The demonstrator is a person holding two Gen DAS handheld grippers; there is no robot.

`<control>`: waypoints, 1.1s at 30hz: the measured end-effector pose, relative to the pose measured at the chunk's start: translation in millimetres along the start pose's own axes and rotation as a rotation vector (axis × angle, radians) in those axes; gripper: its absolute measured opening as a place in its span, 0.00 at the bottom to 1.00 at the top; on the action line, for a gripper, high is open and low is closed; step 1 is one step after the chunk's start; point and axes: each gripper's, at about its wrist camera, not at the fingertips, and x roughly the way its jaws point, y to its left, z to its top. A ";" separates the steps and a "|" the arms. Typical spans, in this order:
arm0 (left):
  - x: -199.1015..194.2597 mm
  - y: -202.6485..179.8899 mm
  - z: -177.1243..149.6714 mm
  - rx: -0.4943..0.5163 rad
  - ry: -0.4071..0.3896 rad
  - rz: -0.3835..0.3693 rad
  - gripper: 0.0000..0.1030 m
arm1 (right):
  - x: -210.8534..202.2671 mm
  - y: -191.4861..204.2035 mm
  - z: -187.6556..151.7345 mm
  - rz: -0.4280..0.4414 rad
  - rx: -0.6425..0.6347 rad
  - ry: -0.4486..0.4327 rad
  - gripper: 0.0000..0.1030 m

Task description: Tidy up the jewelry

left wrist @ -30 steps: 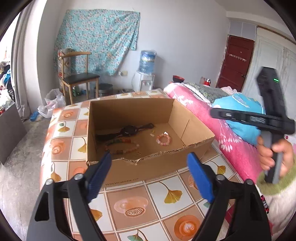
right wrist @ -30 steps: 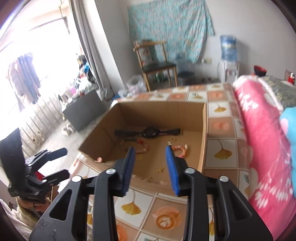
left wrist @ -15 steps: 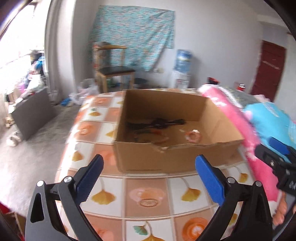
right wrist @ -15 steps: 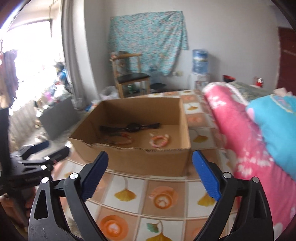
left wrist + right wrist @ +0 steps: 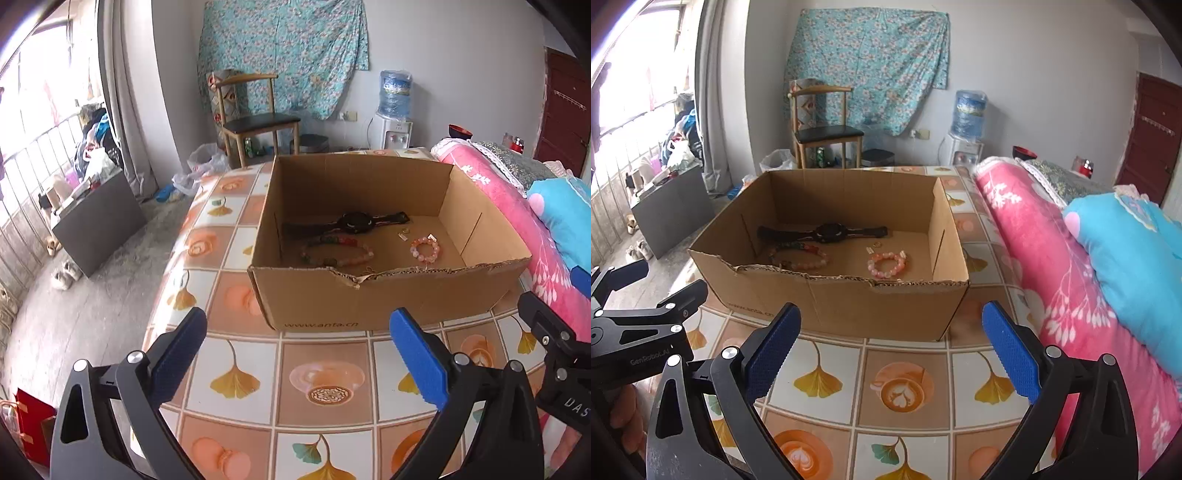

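both grippers wide, empty, short of cardboard box (image 5: 384,295)
left gripper (image 5: 295,354) & right gripper (image 5: 892,345) jaws spread, nothing betw.; black watch (image 5: 354,222), pink bead bracelet (image 5: 425,250) inside box

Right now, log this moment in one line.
left gripper open, empty | right gripper open, empty | watch, bracelets in box

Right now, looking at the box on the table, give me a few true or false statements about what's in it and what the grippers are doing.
1. The black watch lies inside the cardboard box. True.
2. The pink bead bracelet sits on the table outside the box. False: it lies on the box floor.
3. The right gripper holds a bracelet. False: its jaws stand open with nothing between them.
4. The left gripper is open, short of the box. True.
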 end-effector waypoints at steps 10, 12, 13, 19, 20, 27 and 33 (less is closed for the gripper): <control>5.8 -3.2 3.0 -0.034 0.035 -0.008 0.95 | 12.6 0.3 -2.6 -0.011 0.039 0.075 0.92; 6.5 -3.0 4.0 -0.041 0.037 -0.012 0.95 | 13.2 0.4 -2.9 -0.013 0.040 0.082 0.92; 7.0 -3.4 4.1 -0.044 0.038 -0.015 0.95 | 13.3 0.9 -2.6 -0.014 0.039 0.084 0.92; 11.1 -2.7 5.1 -0.066 0.059 -0.043 0.95 | 11.4 4.8 -1.3 -0.007 0.036 0.091 0.92; 11.3 -2.6 4.7 -0.069 0.060 -0.043 0.95 | 10.9 6.1 -1.1 -0.008 0.031 0.090 0.92; 12.2 -0.6 4.8 -0.077 0.059 -0.042 0.95 | 11.7 7.7 0.6 -0.005 0.026 0.088 0.92; 13.4 -1.7 5.6 -0.073 0.063 -0.048 0.95 | 13.2 8.7 -0.3 -0.004 0.025 0.098 0.92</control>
